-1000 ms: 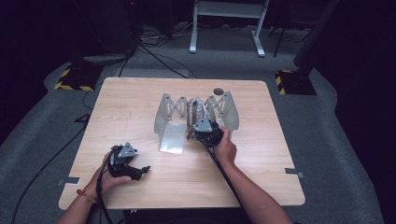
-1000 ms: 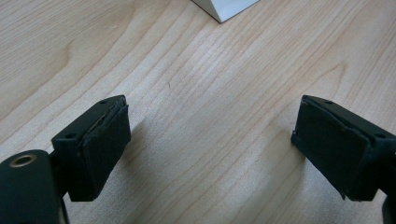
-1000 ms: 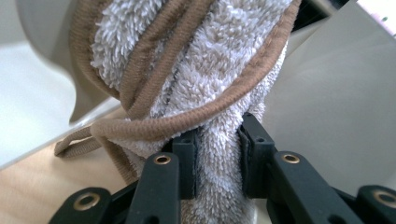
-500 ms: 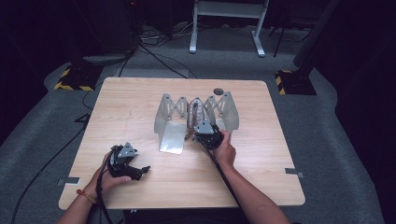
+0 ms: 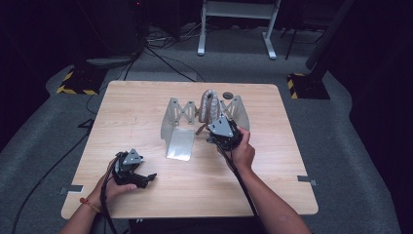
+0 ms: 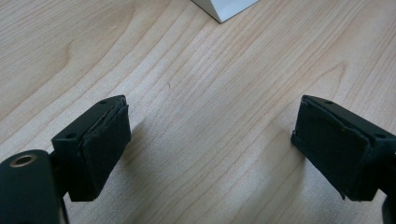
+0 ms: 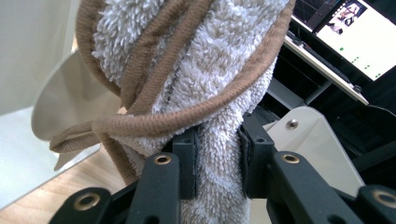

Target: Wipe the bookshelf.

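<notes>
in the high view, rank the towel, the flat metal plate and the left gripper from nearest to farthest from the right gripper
1. Towel: clamped in the right gripper, lifted above the folding rack.
2. Metal plate: lying flat on the table, just to its left.
3. Left gripper: near the table's front left, jaws open.

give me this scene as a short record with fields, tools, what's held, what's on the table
surface: wooden table
right tool: shut on a white towel with brown edging, held up above the rack
left tool: open, nothing between its pads, low over bare wood near the table's front left
rack: grey folding metal rack with scissor-like links, standing mid-table
rack base: flat plate lying toward the person
other hand: holds the left tool apart from the rack
</notes>
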